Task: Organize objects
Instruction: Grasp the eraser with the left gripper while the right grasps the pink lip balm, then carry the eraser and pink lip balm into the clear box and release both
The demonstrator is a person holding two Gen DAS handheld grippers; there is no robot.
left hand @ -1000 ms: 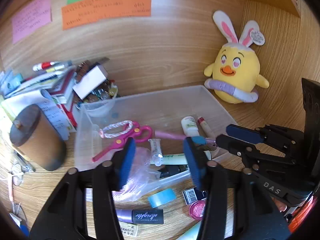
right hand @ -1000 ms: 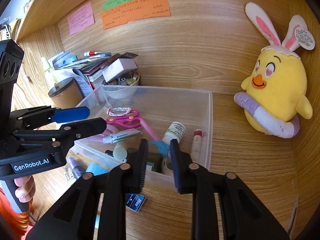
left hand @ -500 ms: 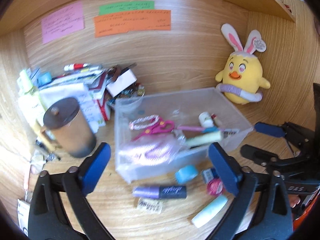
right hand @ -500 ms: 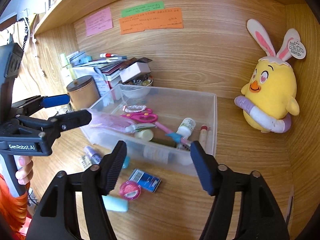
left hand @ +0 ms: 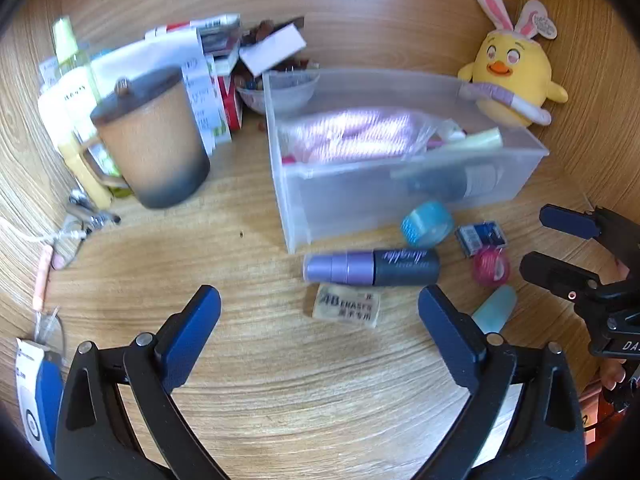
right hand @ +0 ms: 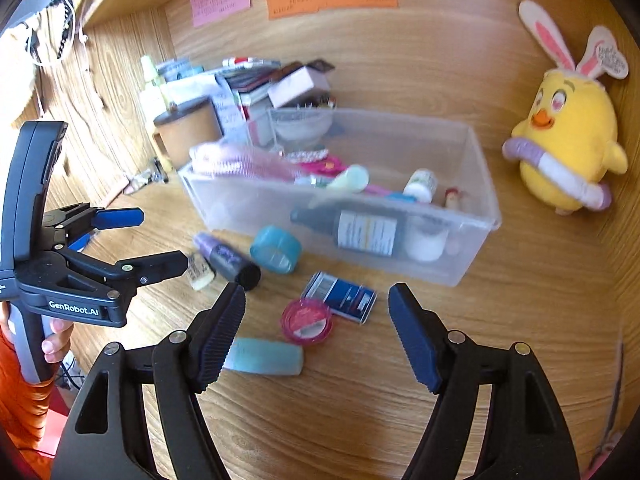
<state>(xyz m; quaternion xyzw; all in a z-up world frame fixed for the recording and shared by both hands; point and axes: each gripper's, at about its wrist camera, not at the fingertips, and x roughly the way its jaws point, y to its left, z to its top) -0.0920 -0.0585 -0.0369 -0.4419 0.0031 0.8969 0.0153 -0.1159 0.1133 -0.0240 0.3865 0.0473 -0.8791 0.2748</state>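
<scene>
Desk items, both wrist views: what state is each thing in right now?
Clear bin: open-topped, partly filled.
Purple marker: capped, lying on desk outside the bin.
Eraser: flat on desk.
Blue tape roll: on its side against the bin.
Pink round case: shut, on desk.
Brown mug: upright, lidded.
Left gripper: open, empty.
Right gripper: jaws opening, nothing between.

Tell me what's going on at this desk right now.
A person is tidying small items into a clear plastic bin, with tongs in each hand. Both the left tongs and the right tongs are empty; the right jaws are opening. Loose on the desk in front of the bin lie a purple marker, an eraser, a blue tape roll, a pink round case and a small blue box.
</scene>
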